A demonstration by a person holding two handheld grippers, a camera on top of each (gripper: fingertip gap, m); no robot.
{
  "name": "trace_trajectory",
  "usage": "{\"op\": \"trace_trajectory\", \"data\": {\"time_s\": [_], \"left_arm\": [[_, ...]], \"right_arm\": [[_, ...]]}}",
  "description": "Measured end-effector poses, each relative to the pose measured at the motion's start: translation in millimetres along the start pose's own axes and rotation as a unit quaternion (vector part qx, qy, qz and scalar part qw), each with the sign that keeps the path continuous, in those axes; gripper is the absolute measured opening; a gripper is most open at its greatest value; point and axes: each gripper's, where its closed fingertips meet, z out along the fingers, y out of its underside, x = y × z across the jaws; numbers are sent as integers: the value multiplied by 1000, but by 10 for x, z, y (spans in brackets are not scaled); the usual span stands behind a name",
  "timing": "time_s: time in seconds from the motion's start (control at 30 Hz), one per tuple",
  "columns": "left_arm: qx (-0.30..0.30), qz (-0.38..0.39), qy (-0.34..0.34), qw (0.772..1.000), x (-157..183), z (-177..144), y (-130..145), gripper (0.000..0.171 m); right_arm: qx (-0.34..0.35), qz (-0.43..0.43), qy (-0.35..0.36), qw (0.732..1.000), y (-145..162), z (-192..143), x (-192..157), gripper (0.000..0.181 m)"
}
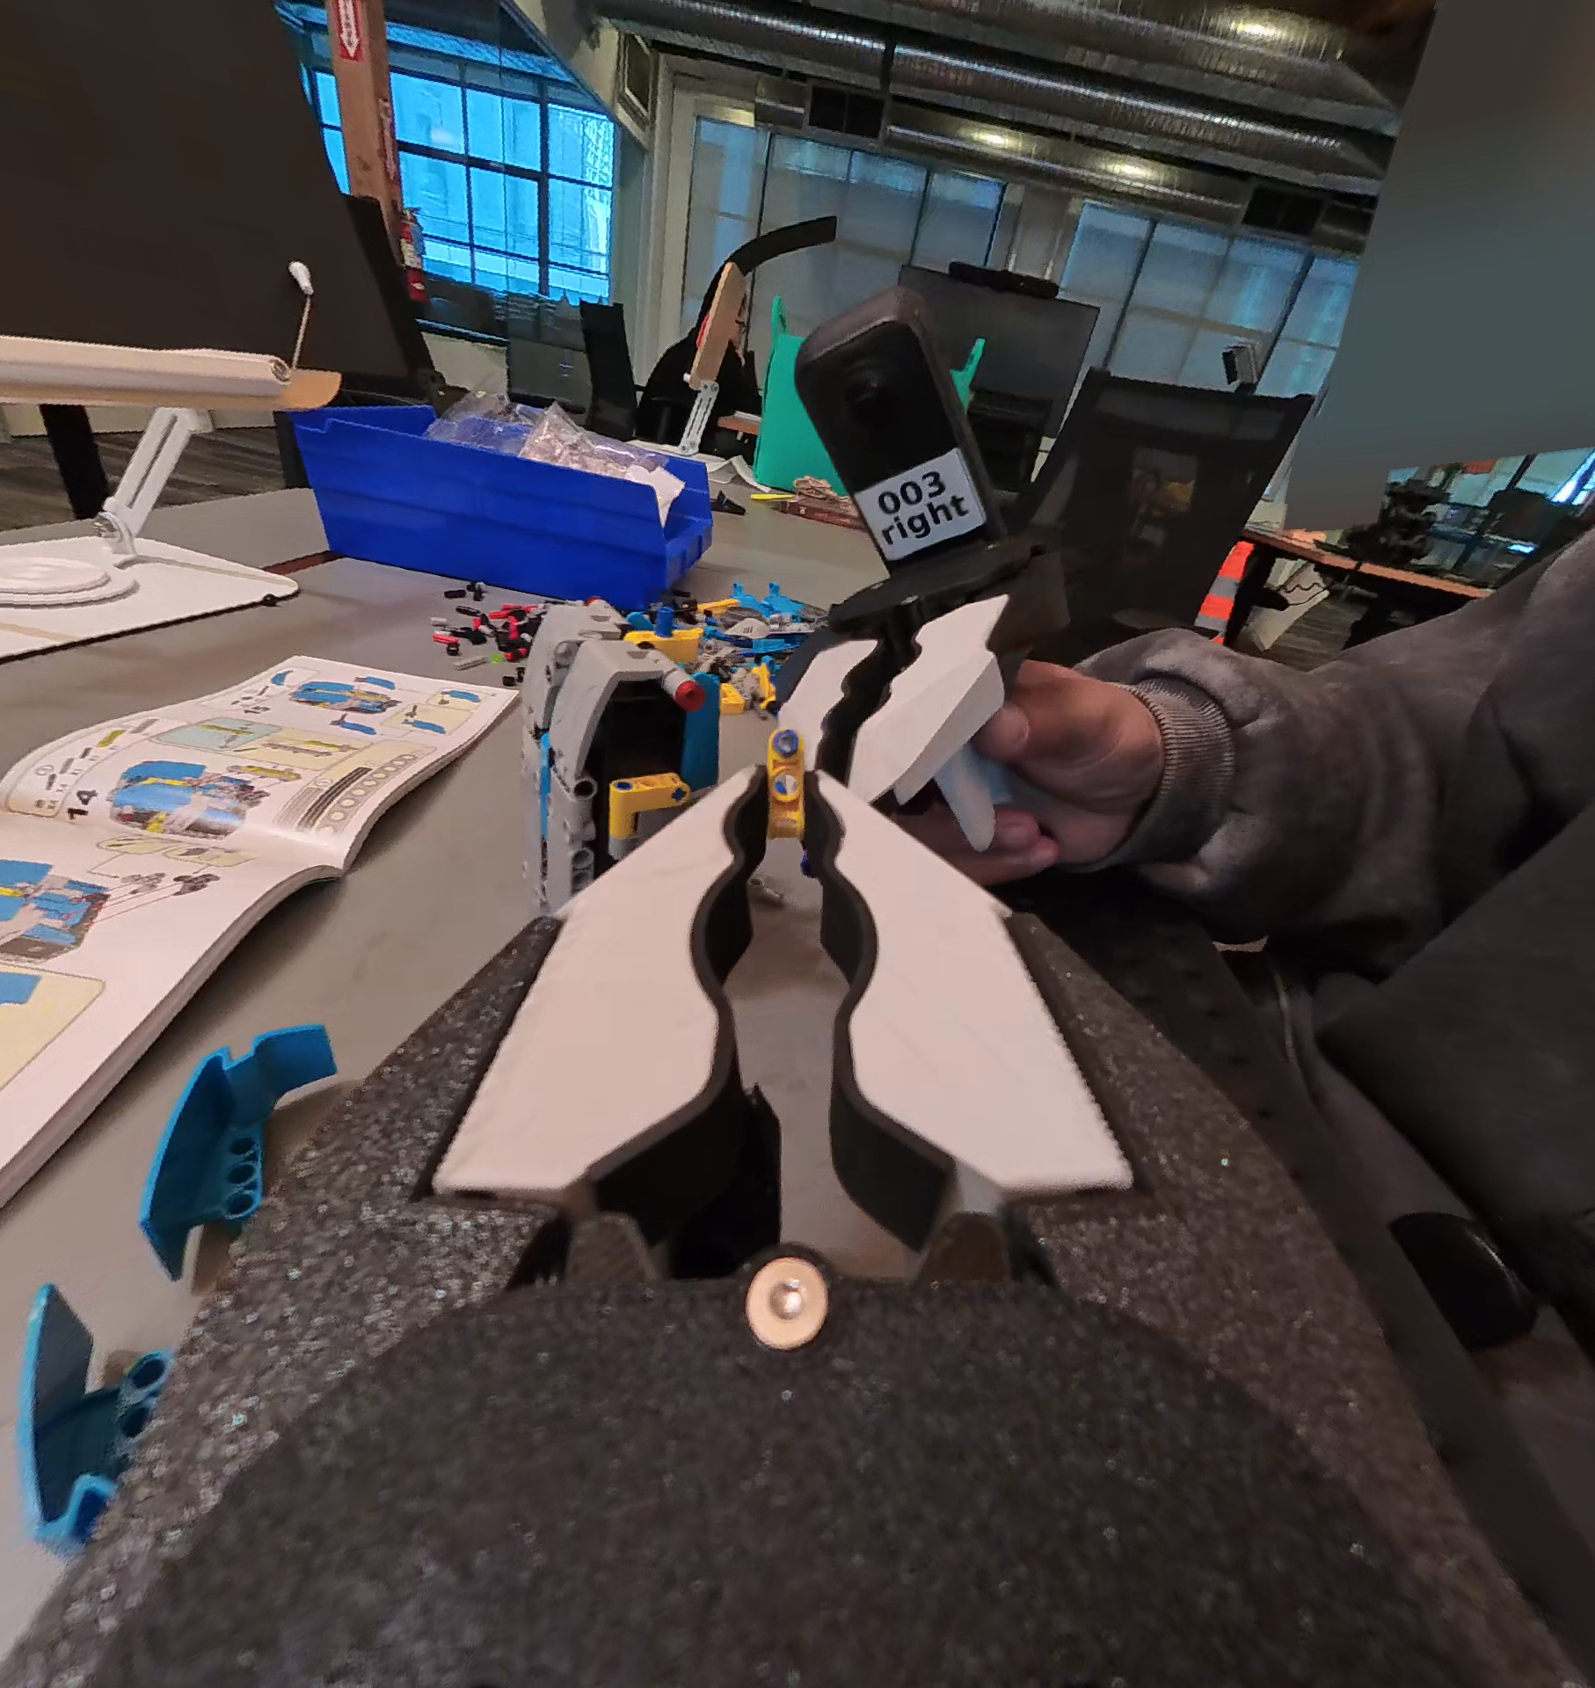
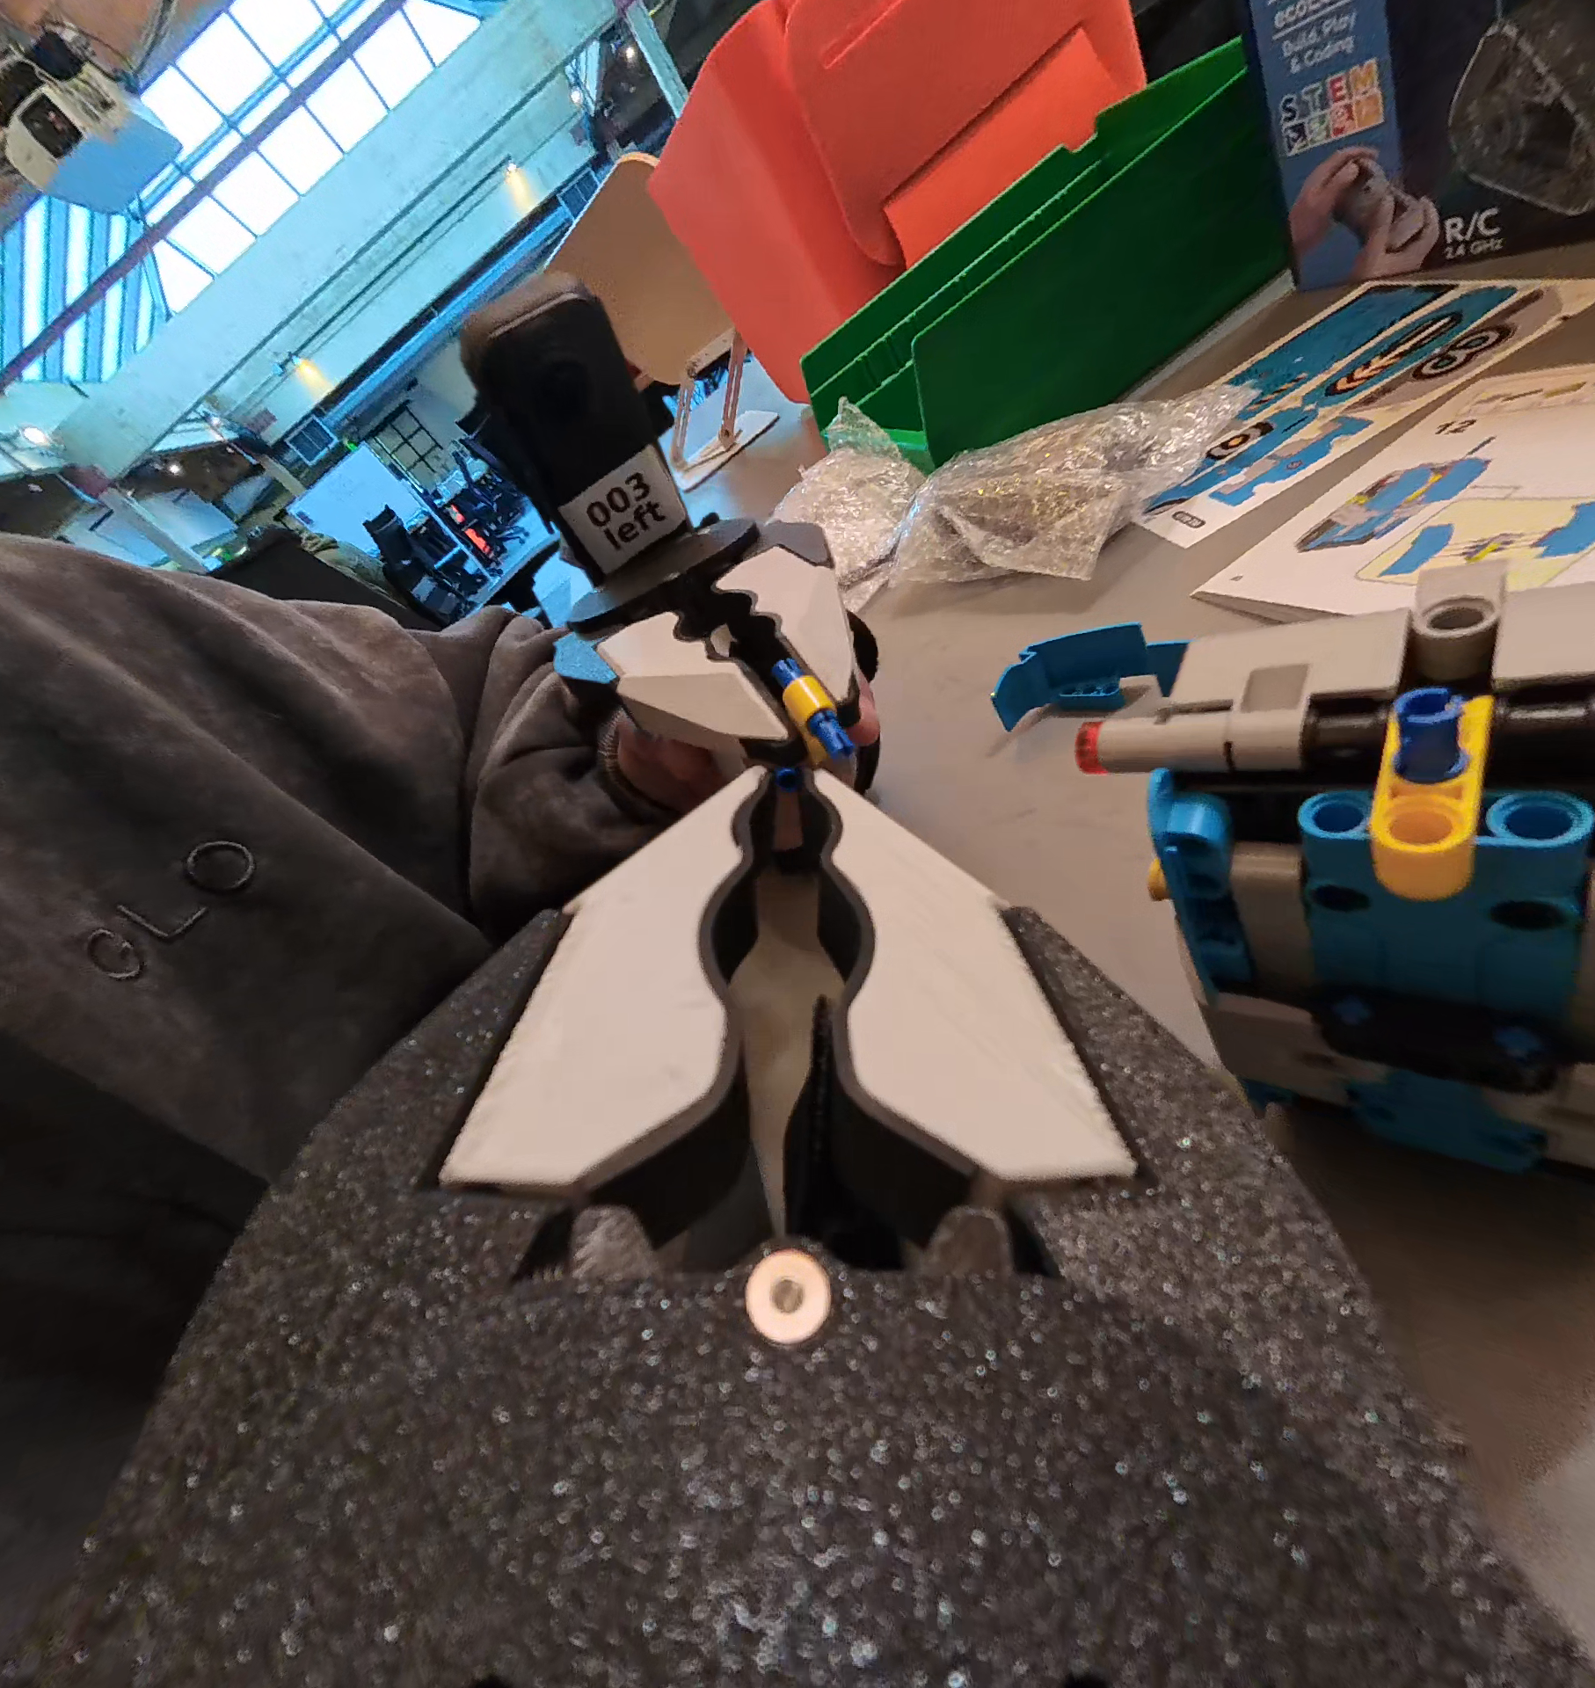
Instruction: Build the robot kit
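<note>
My left gripper [image 1: 785, 790] is shut on a small yellow connector [image 1: 785, 795] with blue pins in it, held up above the table. It also shows in the right wrist view [image 2: 808, 722], with the yellow connector [image 2: 808, 699] across its tips. My right gripper [image 2: 787, 787] is nearly closed, with a small blue pin [image 2: 786, 776] at its tips, right against the left gripper's tips. In the left wrist view the right gripper [image 1: 821, 754] points at the connector from behind. A part-built grey and blue brick model [image 1: 593, 758] stands just left of both grippers and also shows in the right wrist view [image 2: 1378, 868].
An open instruction booklet [image 1: 182, 822] lies left. Two blue curved panels [image 1: 218, 1142] lie near the table's front. A blue bin [image 1: 501, 511] with bags, loose small parts [image 1: 501, 630], a white stand [image 1: 90, 566]. Green bin [image 2: 1050, 347], plastic bags [image 2: 1004, 511], a box [image 2: 1461, 119]. The grippers are tip to tip, or close to it.
</note>
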Motion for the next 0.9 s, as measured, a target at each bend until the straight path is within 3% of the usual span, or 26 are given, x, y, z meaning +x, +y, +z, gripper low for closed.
{"op": "trace_trajectory", "data": {"time_s": [0.27,0.43,0.6,0.73,0.8,0.9], "left_arm": [[11,40,-40,998,-52,-15,-40,7],[20,15,-21,999,-29,-19,-57,7],[30,-14,10,999,26,-17,-77,7],[61,-139,80,985,53,-48,-149,6],[89,-191,85,974,-43,-99,-211,6],[98,-220,90,966,-123,-140,-233,7]], "right_arm": [[42,103,-30,993,-61,25,22,4],[49,124,-50,990,-70,25,-5,4],[34,34,-19,999,-69,9,-50,3],[8,-147,61,987,-80,5,-105,3],[-2,-209,90,974,-115,-34,-107,4],[26,-180,83,980,-203,-166,-63,4]]}}
